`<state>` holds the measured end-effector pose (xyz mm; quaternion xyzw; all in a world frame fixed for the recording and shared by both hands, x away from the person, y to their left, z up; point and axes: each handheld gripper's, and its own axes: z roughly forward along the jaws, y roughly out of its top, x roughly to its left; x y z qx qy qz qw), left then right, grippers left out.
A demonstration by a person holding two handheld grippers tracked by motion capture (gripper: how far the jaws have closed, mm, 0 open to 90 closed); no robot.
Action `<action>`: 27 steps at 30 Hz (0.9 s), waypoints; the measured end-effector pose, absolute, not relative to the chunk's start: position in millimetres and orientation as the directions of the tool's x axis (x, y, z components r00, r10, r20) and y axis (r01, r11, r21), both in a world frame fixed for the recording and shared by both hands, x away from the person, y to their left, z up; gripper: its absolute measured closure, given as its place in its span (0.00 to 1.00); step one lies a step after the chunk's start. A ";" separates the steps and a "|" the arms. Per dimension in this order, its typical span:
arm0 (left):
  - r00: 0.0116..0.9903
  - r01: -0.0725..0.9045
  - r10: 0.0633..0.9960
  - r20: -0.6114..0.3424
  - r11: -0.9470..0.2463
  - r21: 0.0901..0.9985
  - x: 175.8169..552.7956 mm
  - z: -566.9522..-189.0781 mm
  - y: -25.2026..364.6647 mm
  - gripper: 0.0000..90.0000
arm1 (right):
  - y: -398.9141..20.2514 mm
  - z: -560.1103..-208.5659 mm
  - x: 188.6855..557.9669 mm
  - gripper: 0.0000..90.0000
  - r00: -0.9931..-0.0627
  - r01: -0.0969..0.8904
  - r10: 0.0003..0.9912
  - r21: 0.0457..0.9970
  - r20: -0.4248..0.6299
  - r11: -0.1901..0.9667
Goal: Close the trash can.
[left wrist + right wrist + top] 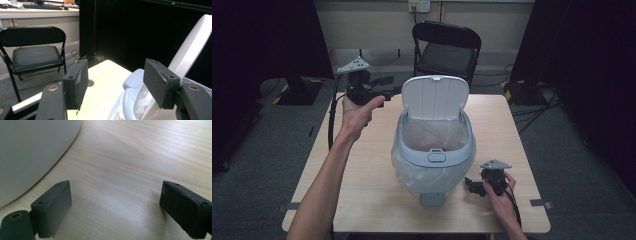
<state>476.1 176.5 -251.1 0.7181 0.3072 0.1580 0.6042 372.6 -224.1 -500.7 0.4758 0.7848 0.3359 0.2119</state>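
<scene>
A pale grey pedal bin [433,150] stands near the middle of the light wooden table [362,190], its white lid [435,97] swung up and standing upright at the far side, and a clear plastic liner [412,172] bulging over its rim and down the outside. A grey foot pedal [432,199] sticks out at the near base of the bin. The left gripper [395,91] is held above the far left part of the table, level with the left edge of the raised lid and just beside it; its jaws stand apart with nothing between them. In the left gripper view the same gripper [113,85] looks past the bin's rim [131,83] and the tilted lid [192,47] towards a black folding chair [35,50] beyond the table. The right gripper [469,186] lies low on the near right part of the table, just right of the bin's base, pointing towards it. In the right gripper view its jaws [113,207] are wide apart over bare wood, with the bin's curved wall [30,152] to their left, close but not touching.
</scene>
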 end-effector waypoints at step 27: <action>0.893 0.272 0.416 -0.171 -0.197 0.942 440.8 -250.7 149.5 0.36 | -224.1 -500.7 372.7 0.10 -0.457 0.605 0.889 0.728 -0.013 0.322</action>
